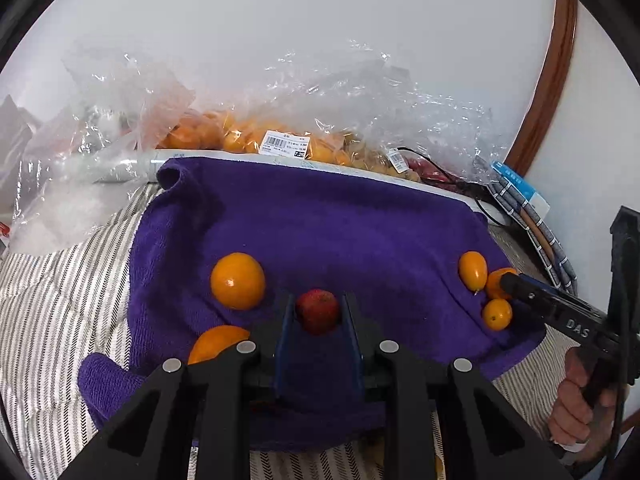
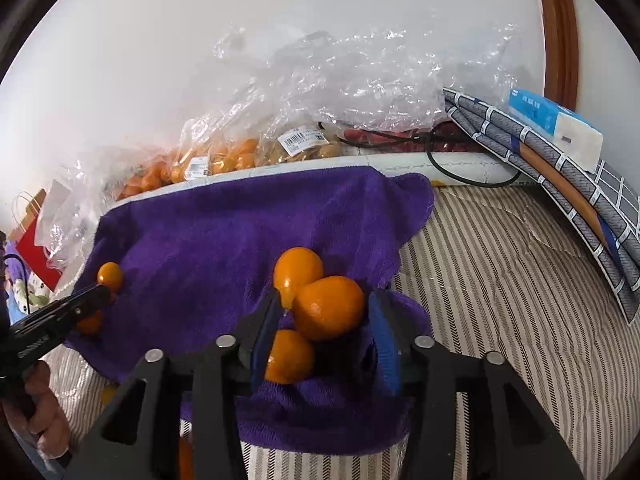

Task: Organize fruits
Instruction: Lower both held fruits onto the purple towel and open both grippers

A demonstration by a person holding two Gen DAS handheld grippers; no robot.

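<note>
- Left wrist view: the left claw (image 1: 318,314) is sitting low over the purple towel (image 1: 340,220), its blue-lined jaws closed against both sides of a small red fruit (image 1: 318,310) resting on the towel.
- A large orange (image 1: 238,280) is lying on the towel just left of the red fruit, and a second orange (image 1: 218,344) is peeking out beside the claw's left arm, nearer the camera.
- At the towel's right edge three kumquats are clustering: an oval kumquat (image 1: 473,270) farthest back, a round kumquat (image 1: 497,314) nearest, and a half-hidden kumquat (image 1: 496,282) between them, with the right claw (image 1: 510,284) reaching in against it.
- Beyond the towel, clear plastic bags (image 1: 280,136) of orange fruit are leaning at the wall.
- Right wrist view: the right claw (image 2: 326,312) is standing apart around a middle kumquat (image 2: 329,307); its left finger is touching the fruit, while the right finger is showing a thin gap.
- A rear kumquat (image 2: 298,270) and a near kumquat (image 2: 289,356) are touching the middle one on the towel (image 2: 240,232).
- The towel is lying on a striped quilt (image 2: 500,280).
</note>
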